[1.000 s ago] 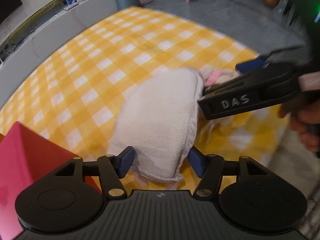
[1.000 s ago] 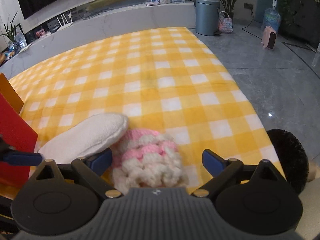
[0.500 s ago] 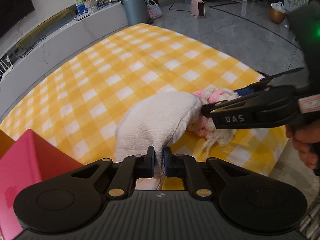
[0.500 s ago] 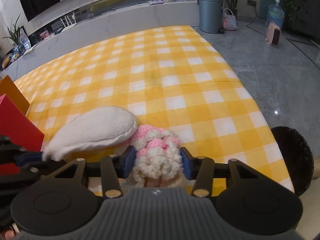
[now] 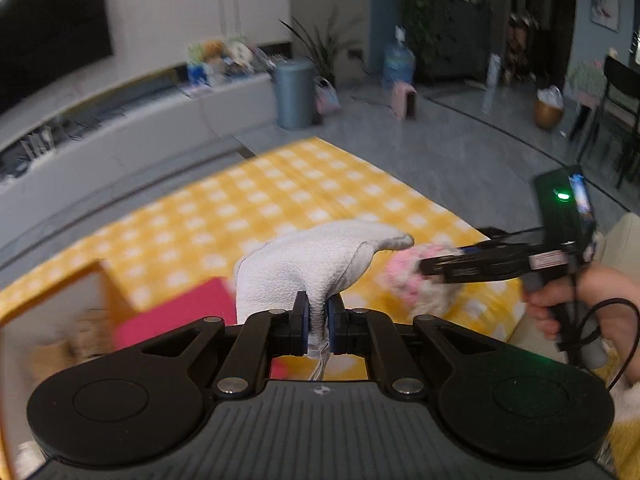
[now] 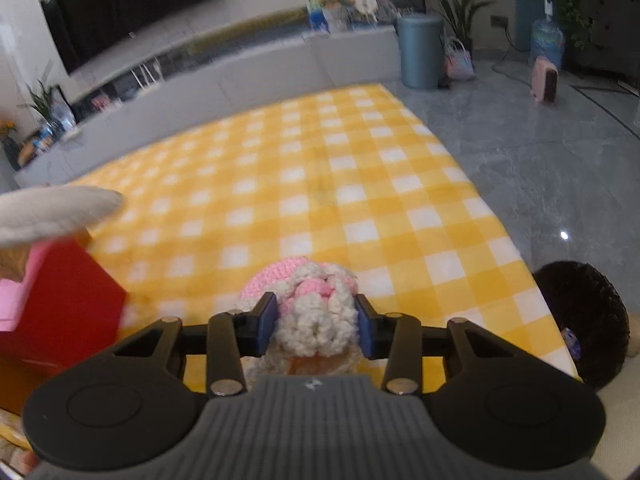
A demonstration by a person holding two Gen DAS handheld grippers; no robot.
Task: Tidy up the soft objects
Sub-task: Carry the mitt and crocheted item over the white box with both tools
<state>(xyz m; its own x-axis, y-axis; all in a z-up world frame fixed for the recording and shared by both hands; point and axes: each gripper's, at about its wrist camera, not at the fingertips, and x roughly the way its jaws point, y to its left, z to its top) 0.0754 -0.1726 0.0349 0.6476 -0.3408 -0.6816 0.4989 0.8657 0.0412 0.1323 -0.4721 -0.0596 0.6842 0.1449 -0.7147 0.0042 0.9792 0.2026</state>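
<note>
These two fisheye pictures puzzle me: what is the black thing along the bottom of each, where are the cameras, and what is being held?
No robot here: a person carries a hand-held gripper in each hand, and a camera on each looks forward along its two fingers. The left wrist view shows the left gripper shut on a white fleecy pad, held clear of the yellow checked cloth; the other gripper and the hand holding it show at right. The right wrist view shows the right gripper, which has just been closing, pressing on a pink and cream crocheted piece. A red box stands at left.
</note>
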